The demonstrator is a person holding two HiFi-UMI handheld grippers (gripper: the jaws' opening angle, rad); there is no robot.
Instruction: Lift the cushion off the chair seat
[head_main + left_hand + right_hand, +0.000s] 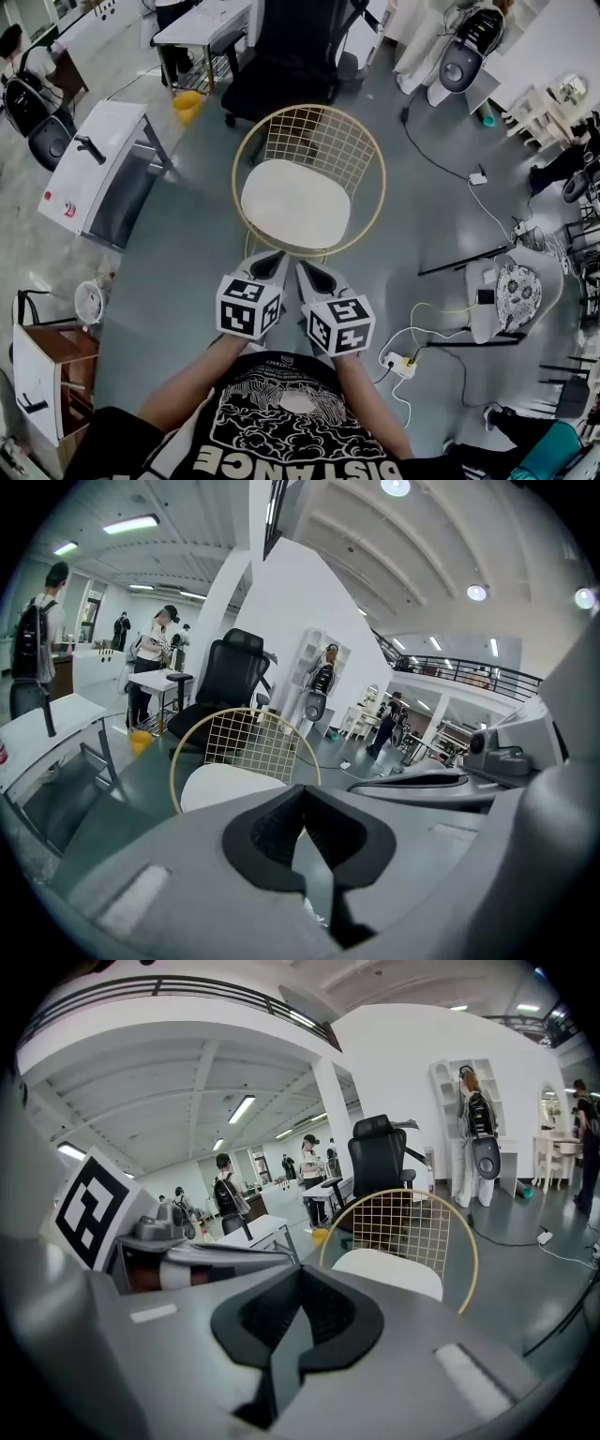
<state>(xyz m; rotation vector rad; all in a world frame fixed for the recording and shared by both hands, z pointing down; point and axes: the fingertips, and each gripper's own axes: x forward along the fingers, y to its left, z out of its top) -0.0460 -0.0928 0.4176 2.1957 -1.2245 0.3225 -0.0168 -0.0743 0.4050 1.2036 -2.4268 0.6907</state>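
A round white cushion [295, 202] lies on the seat of a gold wire chair [323, 141] in the middle of the head view. My left gripper [274, 264] and right gripper [310, 273] are side by side just before the chair's front rim, both short of the cushion. Both are shut with nothing between the jaws. In the left gripper view the cushion [230, 782] shows beyond the shut gripper [302, 799]. The right gripper view has the cushion [389, 1271] past its shut gripper [300, 1279], with the wire backrest [403, 1222] behind.
A black office chair [291, 56] stands right behind the wire chair. A white table [98, 169] and a yellow bucket [187, 105] are at the left. Cables and a power strip [401, 364] lie on the floor at the right, near a white seat [511, 291]. People stand far off.
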